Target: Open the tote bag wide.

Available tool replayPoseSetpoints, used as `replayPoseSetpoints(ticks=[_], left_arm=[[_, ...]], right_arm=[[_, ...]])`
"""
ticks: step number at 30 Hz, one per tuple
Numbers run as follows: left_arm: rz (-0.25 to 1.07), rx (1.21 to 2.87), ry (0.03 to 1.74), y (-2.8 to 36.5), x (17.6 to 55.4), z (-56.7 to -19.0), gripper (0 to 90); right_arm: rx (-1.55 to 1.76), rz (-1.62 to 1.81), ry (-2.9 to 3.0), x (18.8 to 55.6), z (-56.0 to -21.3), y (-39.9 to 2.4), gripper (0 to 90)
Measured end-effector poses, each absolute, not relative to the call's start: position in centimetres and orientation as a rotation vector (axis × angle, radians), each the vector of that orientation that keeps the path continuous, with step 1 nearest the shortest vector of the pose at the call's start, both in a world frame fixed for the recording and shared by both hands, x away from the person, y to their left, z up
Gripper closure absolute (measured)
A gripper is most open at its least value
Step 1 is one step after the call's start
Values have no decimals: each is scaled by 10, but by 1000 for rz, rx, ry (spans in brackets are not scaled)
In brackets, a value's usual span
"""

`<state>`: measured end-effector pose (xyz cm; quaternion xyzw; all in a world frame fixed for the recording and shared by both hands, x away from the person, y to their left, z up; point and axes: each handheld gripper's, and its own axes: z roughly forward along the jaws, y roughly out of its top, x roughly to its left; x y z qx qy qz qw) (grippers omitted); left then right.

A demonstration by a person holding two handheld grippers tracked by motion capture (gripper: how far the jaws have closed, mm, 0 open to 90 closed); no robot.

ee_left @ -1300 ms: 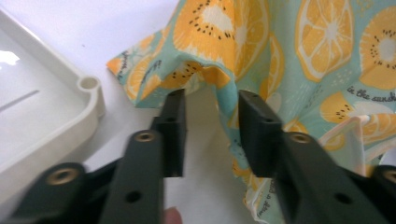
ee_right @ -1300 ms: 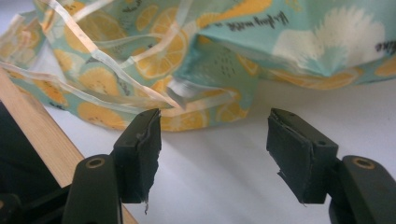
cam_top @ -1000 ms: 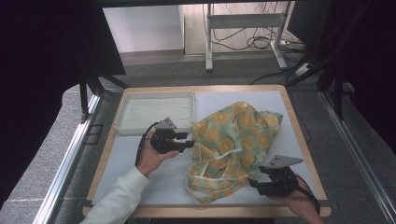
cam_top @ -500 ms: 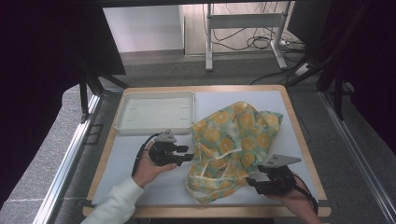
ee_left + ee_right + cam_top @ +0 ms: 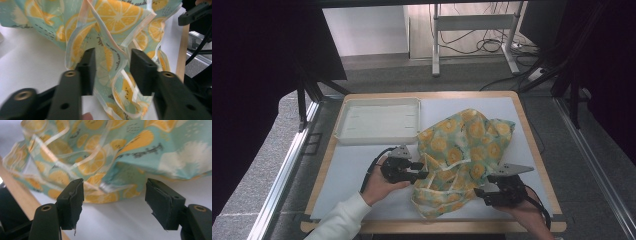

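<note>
— Around the crumpled lemon-print cloth (image 5: pixel 462 152)?
— Shallow white tray (image 5: pixel 379 120) beyond it, rigid, ribbed.
— Left gripper (image 5: pixel 421 174)?
— Closing just now on a soft hemmed fold, pads not yet pressing.
— Right gripper (image 5: pixel 478 192)?
— Spread wide at the cloth's near edge.

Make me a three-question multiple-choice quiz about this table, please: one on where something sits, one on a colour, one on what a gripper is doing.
1. Where is the white tray?
A. Far left of the table
B. Near right
C. On the cloth

2. What fruit colour is printed on the cloth?
A. Purple
B. Orange
C. Red

3. How does the left gripper stand?
A. Open, nothing near
B. Jaws either side of a cloth fold, closing in
C. Clamped on the tray

Answers: 1 A, it sits beyond the left hand; 2 B, orange slices on teal; 3 B, fabric lies between the jaws.
</note>
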<state>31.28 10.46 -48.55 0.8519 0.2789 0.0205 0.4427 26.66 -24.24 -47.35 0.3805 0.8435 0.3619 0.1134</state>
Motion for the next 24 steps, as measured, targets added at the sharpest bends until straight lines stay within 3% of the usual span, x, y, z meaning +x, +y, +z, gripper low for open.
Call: replayPoseSetpoints(ticks=[5,7,9,12,16,24], left_arm=[[-28,2125,672,103,316,-489,778],[-43,2133,662,102,316,-491,822],[-54,2138,659,101,315,-492,848],[-82,2135,657,99,314,-495,876],[-106,2141,642,96,307,-498,884],[-79,2088,600,98,296,-495,744]], right_arm=[[1176,1082,2434,275,-473,-242,321],[1186,1084,2433,278,-474,-241,377],[1196,1088,2435,282,-475,-241,470],[1208,1114,2423,287,-477,-242,686],[1193,1108,2398,290,-477,-247,843],[1198,1062,2386,275,-471,-277,874]])
